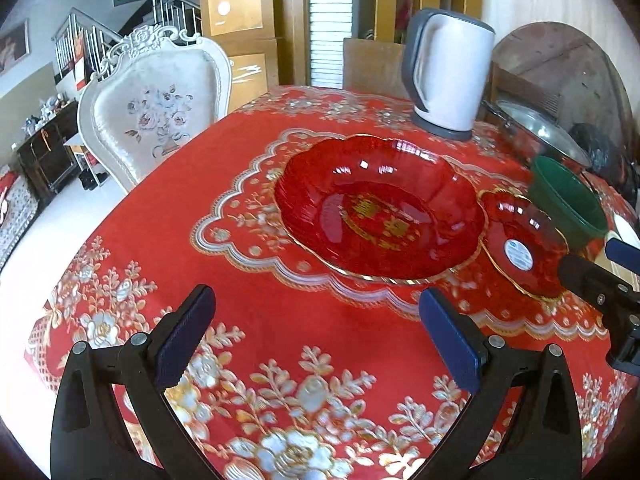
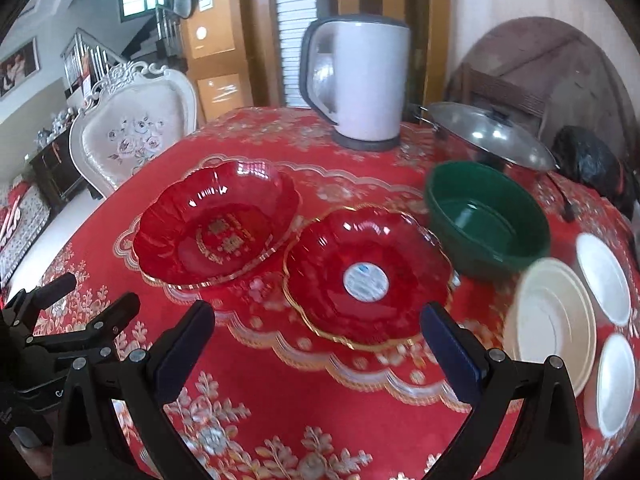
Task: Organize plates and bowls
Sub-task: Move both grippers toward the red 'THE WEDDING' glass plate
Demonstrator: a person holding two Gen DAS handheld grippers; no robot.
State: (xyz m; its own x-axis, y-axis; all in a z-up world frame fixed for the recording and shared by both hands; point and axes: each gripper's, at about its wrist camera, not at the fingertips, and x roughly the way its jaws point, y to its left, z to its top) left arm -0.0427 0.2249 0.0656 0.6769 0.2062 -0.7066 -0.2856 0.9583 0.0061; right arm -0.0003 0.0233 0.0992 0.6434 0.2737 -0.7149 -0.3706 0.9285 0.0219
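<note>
1. Left gripper [image 1: 316, 336]: fingers spread wide, nothing between them. It hovers above the tablecloth [image 1: 280, 360], on the near side of the large red plate [image 1: 380, 204].
2. Right gripper [image 2: 318, 350]: fingers spread wide, nothing between them. It hovers over the tablecloth with the near rim of the small red plate [image 2: 368, 276] lying between the fingertips in its own view; whether the pads touch that rim cannot be told.
3. Large red plate: scalloped, transparent red, gold characters in the centre. It rests flat on the cloth, left of the small red plate, and the two rims touch or overlap.
4. Small red plate: scalloped, gold-edged, with a round white sticker at its centre. It rests flat between the large red plate and the green bowl [image 2: 488, 220].
5. Green bowl: upright, just right of and behind the small red plate.
6. White dishes: a large white plate [image 2: 552, 320] lies right of the small red plate; two small white bowls [image 2: 604, 276] sit at the right edge, one behind the other.
7. Background items: a white kettle [image 2: 360, 80] stands behind the plates; a metal pot lid [image 2: 492, 136] lies behind the green bowl; a floral chair [image 1: 156, 108] stands at the table's left side.
</note>
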